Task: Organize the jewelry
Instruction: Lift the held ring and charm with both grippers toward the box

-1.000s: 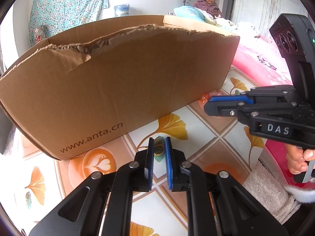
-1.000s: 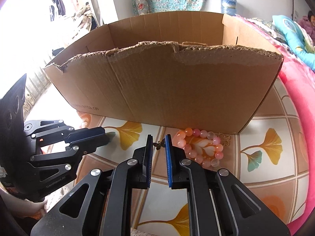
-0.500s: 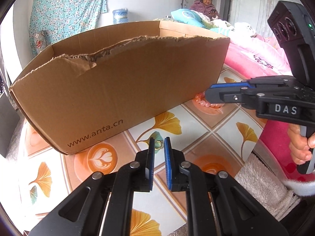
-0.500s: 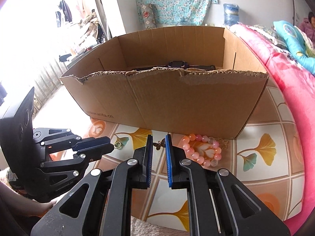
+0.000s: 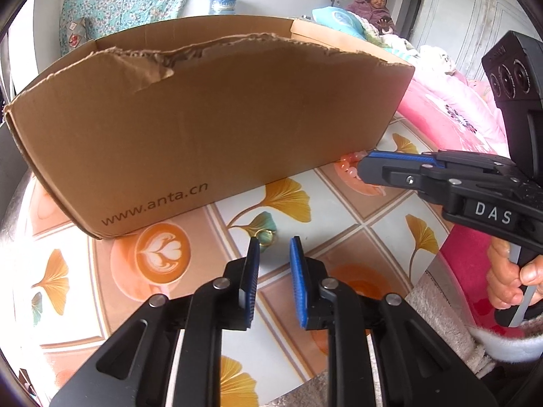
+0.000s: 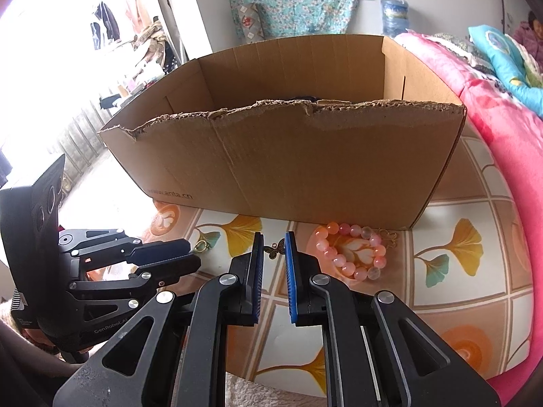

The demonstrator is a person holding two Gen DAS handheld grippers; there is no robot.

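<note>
A brown cardboard box (image 5: 210, 125) marked "www.anta.cn" stands on the patterned table; it also shows in the right wrist view (image 6: 288, 166). A small gold ring (image 5: 265, 236) lies on the table just ahead of my left gripper (image 5: 274, 247), which is open and empty. In the right wrist view the ring (image 6: 201, 246) lies left of a small bronze butterfly charm (image 6: 275, 250), which sits between the tips of my open right gripper (image 6: 273, 241). A pink bead bracelet (image 6: 349, 250) lies to the right by the box; a bit of it shows in the left wrist view (image 5: 349, 164).
The table has a tiled cloth (image 6: 451, 261) with ginkgo leaves and latte prints. A pink quilted bed (image 6: 502, 129) runs along the right. A person sits at the back (image 5: 375, 8). A dark item peeks above the box's torn rim (image 6: 302, 99).
Both grippers have opened slightly from near shut. Both have moved closer to the table and box; the ring and butterfly charm now sit near their tips.
</note>
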